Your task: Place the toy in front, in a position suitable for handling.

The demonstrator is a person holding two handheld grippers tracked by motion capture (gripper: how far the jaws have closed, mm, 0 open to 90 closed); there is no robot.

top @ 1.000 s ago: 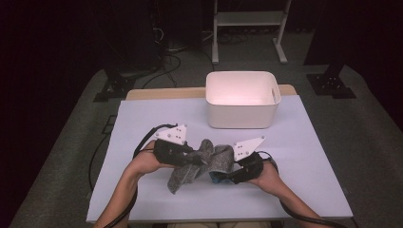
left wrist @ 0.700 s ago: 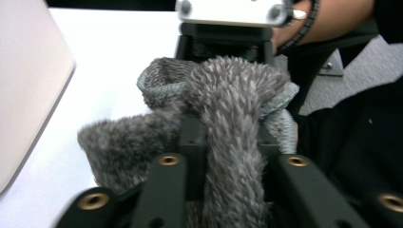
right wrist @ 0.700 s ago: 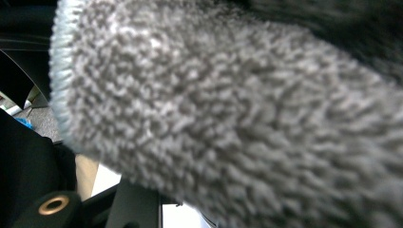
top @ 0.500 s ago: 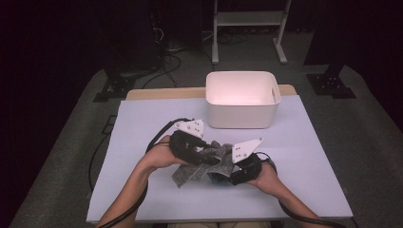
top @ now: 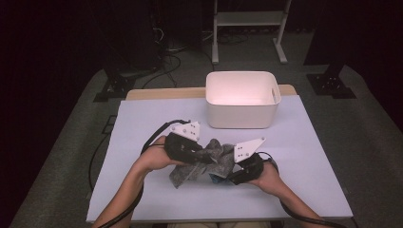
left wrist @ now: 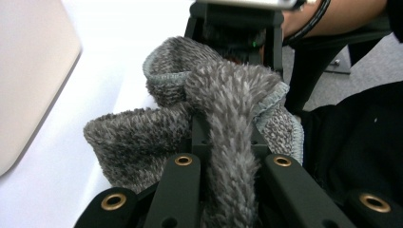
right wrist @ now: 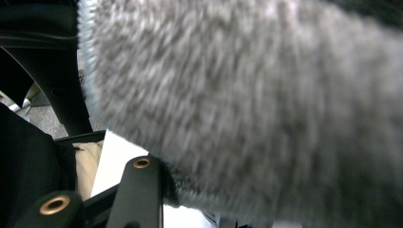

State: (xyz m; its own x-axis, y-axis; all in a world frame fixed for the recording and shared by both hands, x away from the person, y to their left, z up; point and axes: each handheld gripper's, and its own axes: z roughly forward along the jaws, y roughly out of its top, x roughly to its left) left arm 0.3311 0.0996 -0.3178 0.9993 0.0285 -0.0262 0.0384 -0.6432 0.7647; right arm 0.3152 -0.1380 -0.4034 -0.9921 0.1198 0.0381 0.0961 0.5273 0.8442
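A fuzzy grey cloth, bunched and folded with a pale blue stitched hem, is held up just above the near worktop.

One grey cloth lies on the tabletop at 6 o'clock. One white bin stands at 12 o'clock. Two grippers meet at the cloth: the left gripper at 9 o'clock of it, the right gripper at 3 o'clock.
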